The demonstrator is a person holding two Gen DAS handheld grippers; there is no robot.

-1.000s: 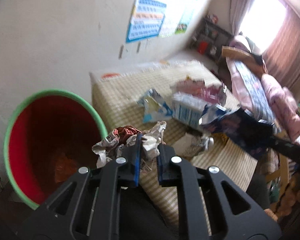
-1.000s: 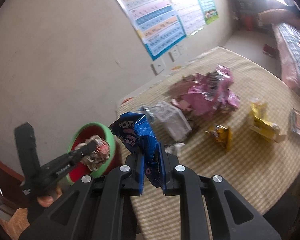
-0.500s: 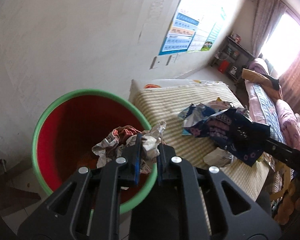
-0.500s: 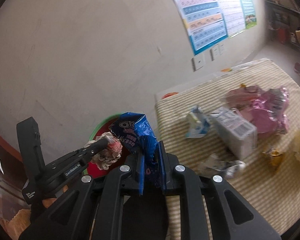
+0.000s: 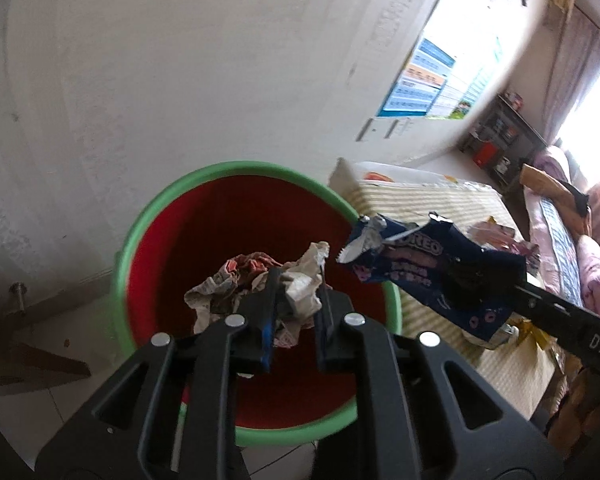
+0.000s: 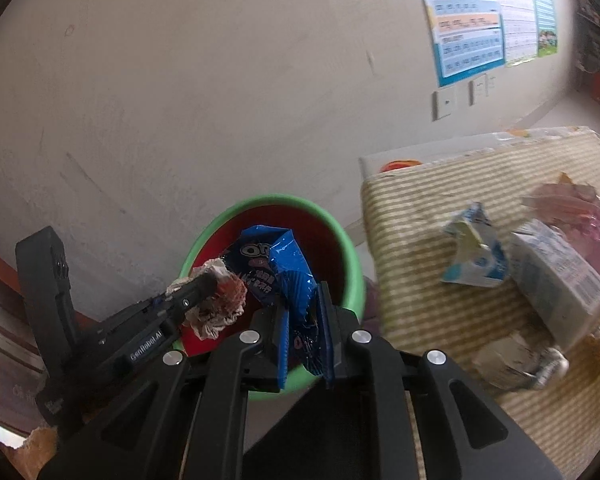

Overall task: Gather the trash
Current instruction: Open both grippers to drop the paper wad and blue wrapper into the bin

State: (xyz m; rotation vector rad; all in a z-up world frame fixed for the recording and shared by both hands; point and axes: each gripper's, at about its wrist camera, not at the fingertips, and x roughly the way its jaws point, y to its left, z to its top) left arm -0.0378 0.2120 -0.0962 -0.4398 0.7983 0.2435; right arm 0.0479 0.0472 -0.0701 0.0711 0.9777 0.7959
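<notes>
A green-rimmed red bin (image 5: 260, 166) stands on the floor by the wall, beside the table. My left gripper (image 5: 298, 276) hangs over its mouth with a crumpled paper wad (image 5: 300, 300) between its fingers; the jaws are opening and the wad still sits between the pads. My right gripper (image 6: 302, 300) is shut on a blue Oreo wrapper (image 6: 268, 268) above the bin (image 6: 284, 199). In the right wrist view the left gripper (image 6: 204, 282) and its paper wad (image 6: 220, 304) are over the bin's left rim. The left wrist view shows the Oreo wrapper (image 5: 412, 264) at the bin's right rim.
The table with a striped cloth (image 6: 412, 216) stands right of the bin and carries a milk carton (image 6: 556, 276), a torn blue-white carton (image 6: 472, 252), pink wrappers (image 6: 572, 200) and a crumpled silver packet (image 6: 516, 360). The wall is close behind the bin.
Both grippers have swung left from over the table to above the bin, each carrying its trash. The gap between the left fingers has widened slightly.
</notes>
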